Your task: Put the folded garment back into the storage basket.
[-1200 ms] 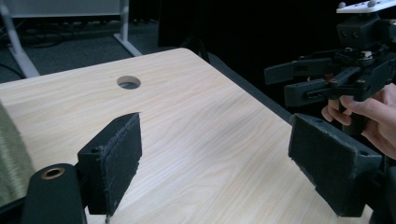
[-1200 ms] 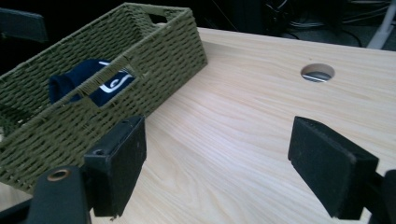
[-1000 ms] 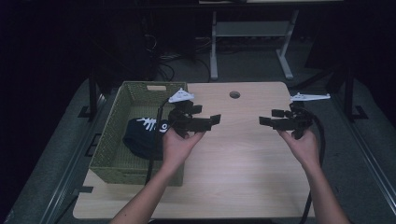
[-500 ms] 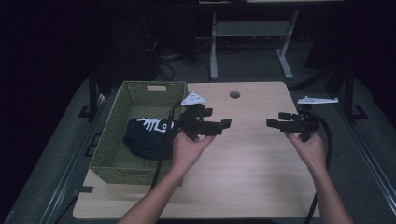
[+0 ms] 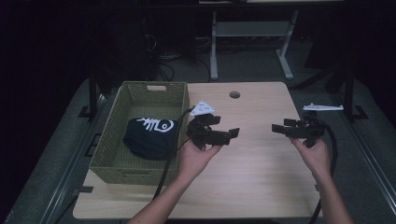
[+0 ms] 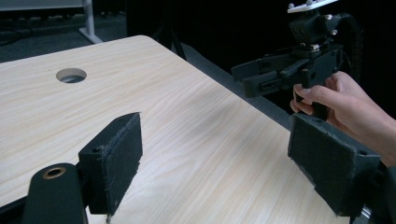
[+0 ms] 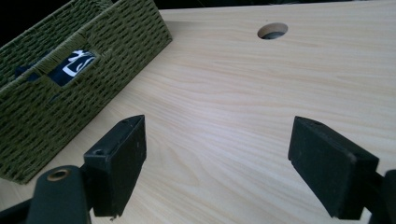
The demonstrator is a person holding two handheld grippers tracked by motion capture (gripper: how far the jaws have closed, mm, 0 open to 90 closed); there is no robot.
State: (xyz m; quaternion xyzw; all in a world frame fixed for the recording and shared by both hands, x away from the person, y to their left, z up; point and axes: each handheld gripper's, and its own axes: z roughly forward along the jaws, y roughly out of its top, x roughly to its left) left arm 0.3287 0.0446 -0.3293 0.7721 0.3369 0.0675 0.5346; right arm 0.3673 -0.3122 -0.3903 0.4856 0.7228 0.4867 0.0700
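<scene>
Two hands are holding grippers above a wooden table. The left gripper, at centre frame, is gaping wide and gripping nothing. The right gripper, right of centre, is likewise wide open and empty. At left, a dark cloth is lying inside a green woven basket.
</scene>
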